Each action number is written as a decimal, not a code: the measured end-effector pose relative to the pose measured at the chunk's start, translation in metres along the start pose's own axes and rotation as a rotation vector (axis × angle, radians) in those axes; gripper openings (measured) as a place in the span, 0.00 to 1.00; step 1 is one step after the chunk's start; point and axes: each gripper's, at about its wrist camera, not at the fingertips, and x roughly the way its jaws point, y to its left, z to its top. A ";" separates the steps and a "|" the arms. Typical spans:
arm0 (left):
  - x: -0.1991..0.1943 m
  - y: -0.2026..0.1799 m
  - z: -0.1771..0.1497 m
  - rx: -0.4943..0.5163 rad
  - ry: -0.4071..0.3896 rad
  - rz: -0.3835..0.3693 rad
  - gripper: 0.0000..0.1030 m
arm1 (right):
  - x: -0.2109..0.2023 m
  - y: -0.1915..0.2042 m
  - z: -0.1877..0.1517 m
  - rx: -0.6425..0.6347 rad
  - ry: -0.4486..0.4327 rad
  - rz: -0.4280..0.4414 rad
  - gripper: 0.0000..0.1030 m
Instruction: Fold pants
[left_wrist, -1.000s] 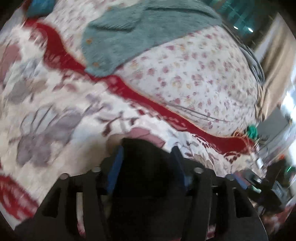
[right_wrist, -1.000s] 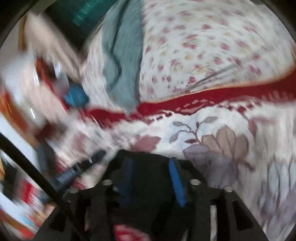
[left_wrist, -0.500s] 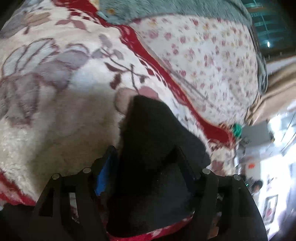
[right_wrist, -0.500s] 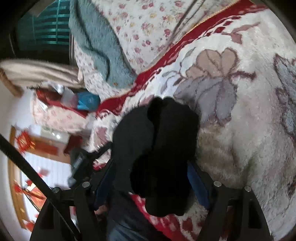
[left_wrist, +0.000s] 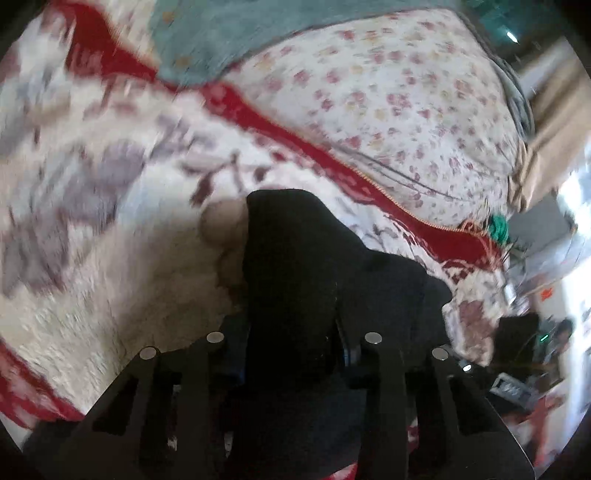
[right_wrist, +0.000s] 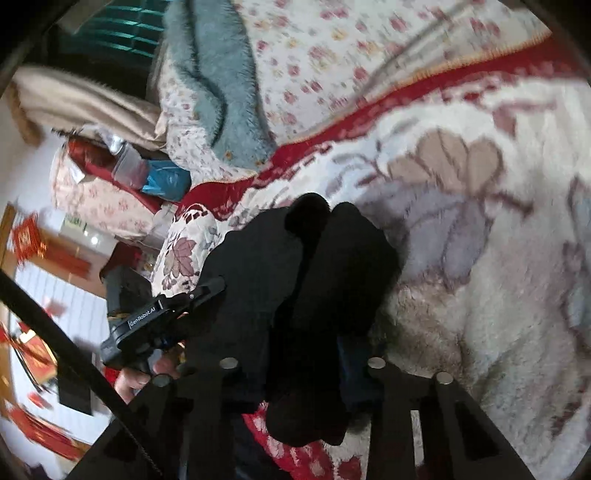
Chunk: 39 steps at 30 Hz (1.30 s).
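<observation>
Left wrist view shows the left hand-held gripper (left_wrist: 291, 332) clamped on a bunch of the black pants (left_wrist: 295, 266), and in the right wrist view the right hand-held gripper (right_wrist: 303, 354) grips another bunch, both lifted just above the fluffy flowered blanket (left_wrist: 110, 280). Beyond lie a floral quilt (left_wrist: 388, 92) and a teal sweater (right_wrist: 221, 81). Folding looks barely begun: the pants hang crumpled, with spreading and every fold still to do.

Black pants (left_wrist: 295, 280) hide both tongs' tips; the plush blanket (left_wrist: 92, 221) is motion-blurred.
</observation>
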 end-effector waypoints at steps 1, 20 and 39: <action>-0.003 -0.009 0.002 0.026 -0.021 0.001 0.32 | -0.005 0.003 0.002 -0.017 -0.011 -0.002 0.27; 0.049 -0.039 0.026 0.092 -0.001 0.060 0.54 | -0.053 -0.056 0.032 0.089 -0.112 -0.062 0.55; 0.005 -0.094 -0.102 0.533 -0.296 0.416 0.72 | -0.056 0.038 -0.072 -0.458 -0.371 -0.688 0.54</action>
